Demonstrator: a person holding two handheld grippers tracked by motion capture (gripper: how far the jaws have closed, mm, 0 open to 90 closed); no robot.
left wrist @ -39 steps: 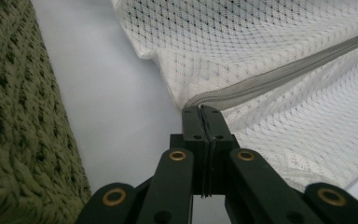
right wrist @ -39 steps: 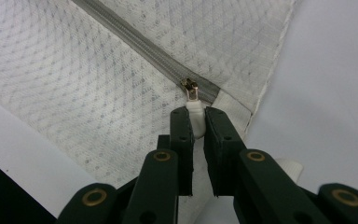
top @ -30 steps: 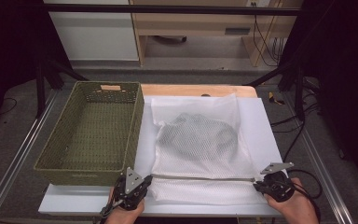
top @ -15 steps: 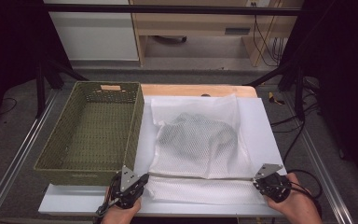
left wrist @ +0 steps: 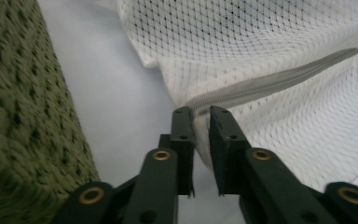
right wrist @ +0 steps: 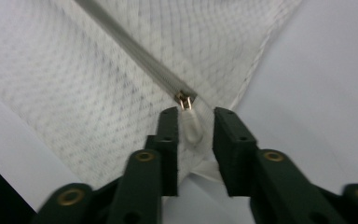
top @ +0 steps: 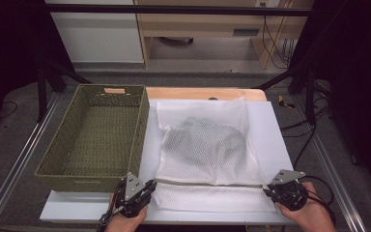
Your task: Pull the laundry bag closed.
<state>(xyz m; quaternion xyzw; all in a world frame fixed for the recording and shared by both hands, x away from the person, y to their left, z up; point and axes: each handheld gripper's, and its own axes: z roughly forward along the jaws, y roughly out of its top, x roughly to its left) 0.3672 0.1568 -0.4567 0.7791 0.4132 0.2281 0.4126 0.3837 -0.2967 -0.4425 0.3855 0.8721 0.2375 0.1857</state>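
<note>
High view: mesh bag (top: 207, 150) veils contents.

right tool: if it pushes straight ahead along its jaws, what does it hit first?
Probably the zipper pull, sitting between the right tool's just-opened jaws with gaps showing either side. Behind it come the zipper and the white mesh bag. Depth is hard to judge here.

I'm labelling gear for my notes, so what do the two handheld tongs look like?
Both the left tongs and right tongs are black, each topped by a grey three-cornered plate. Their flat rectangular jaws hang on linkage arms with brass-coloured rivets. A black cable trails from each.
</note>
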